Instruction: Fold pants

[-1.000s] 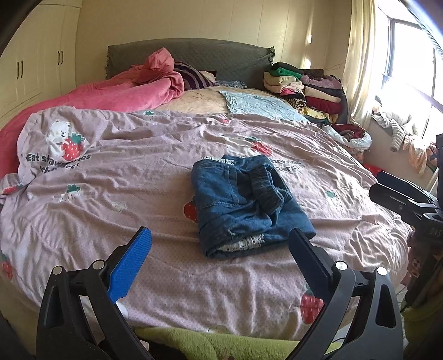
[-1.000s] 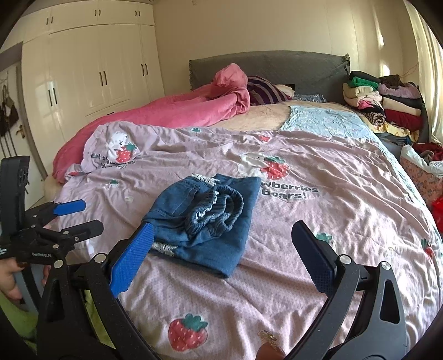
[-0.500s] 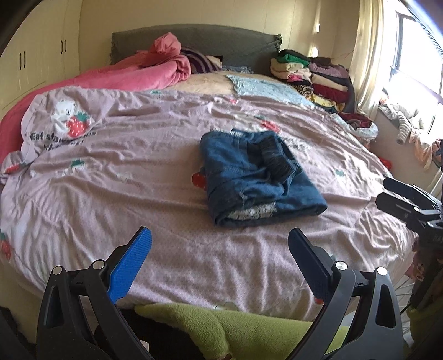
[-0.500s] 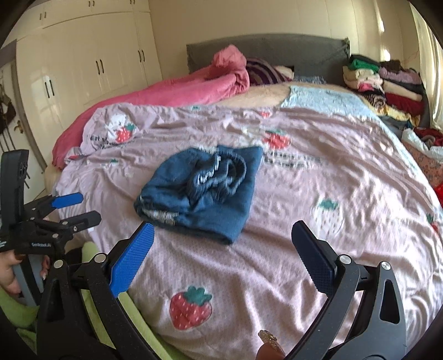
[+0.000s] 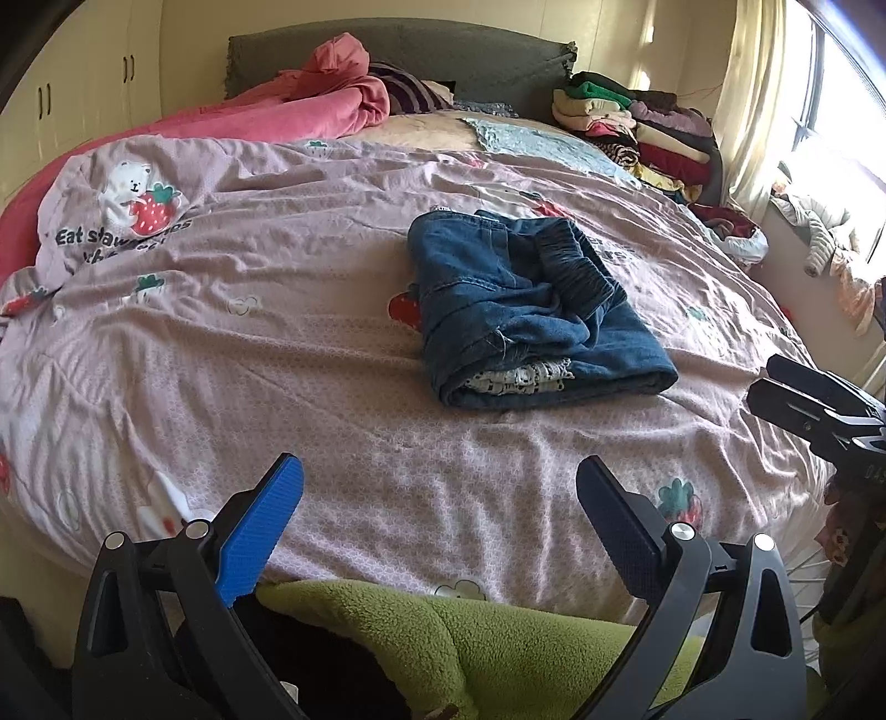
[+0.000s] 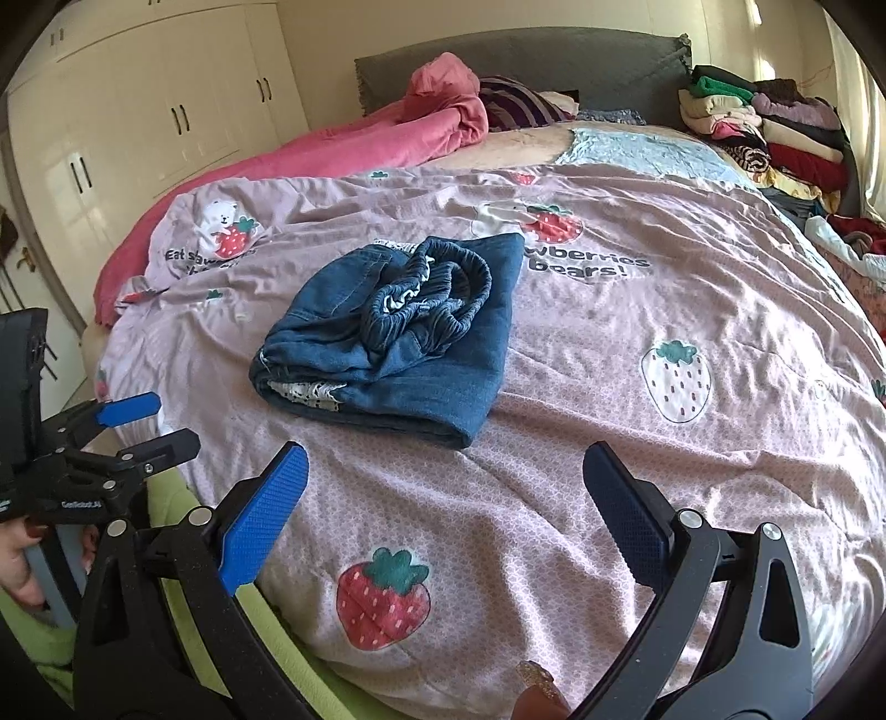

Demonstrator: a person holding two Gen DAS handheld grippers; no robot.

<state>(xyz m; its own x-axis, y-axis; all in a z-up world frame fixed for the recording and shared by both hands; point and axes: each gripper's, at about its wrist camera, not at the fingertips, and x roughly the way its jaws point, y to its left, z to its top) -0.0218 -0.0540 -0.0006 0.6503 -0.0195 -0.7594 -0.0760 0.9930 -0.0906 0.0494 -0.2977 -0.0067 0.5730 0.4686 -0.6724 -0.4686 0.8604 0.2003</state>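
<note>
A pair of blue denim pants [image 5: 520,310] lies folded into a thick bundle on the pink strawberry-print bedspread [image 5: 277,343], elastic waistband on top. It also shows in the right wrist view [image 6: 398,332]. My left gripper [image 5: 437,498] is open and empty, held back at the bed's near edge, well short of the pants. My right gripper [image 6: 443,487] is open and empty, also near the front edge. Each gripper appears in the other's view: the right one [image 5: 797,399] and the left one [image 6: 133,426].
A crumpled pink blanket [image 5: 288,111] lies at the head of the bed by the grey headboard [image 5: 443,50]. A stack of folded clothes [image 5: 637,127] sits at the back right. White wardrobes [image 6: 138,122] stand to the left. A green fleece sleeve [image 5: 443,631] is below the grippers.
Both grippers have drawn back and shifted slightly over the near edge of the bed. The folded pants have not moved. Both grippers stayed open.
</note>
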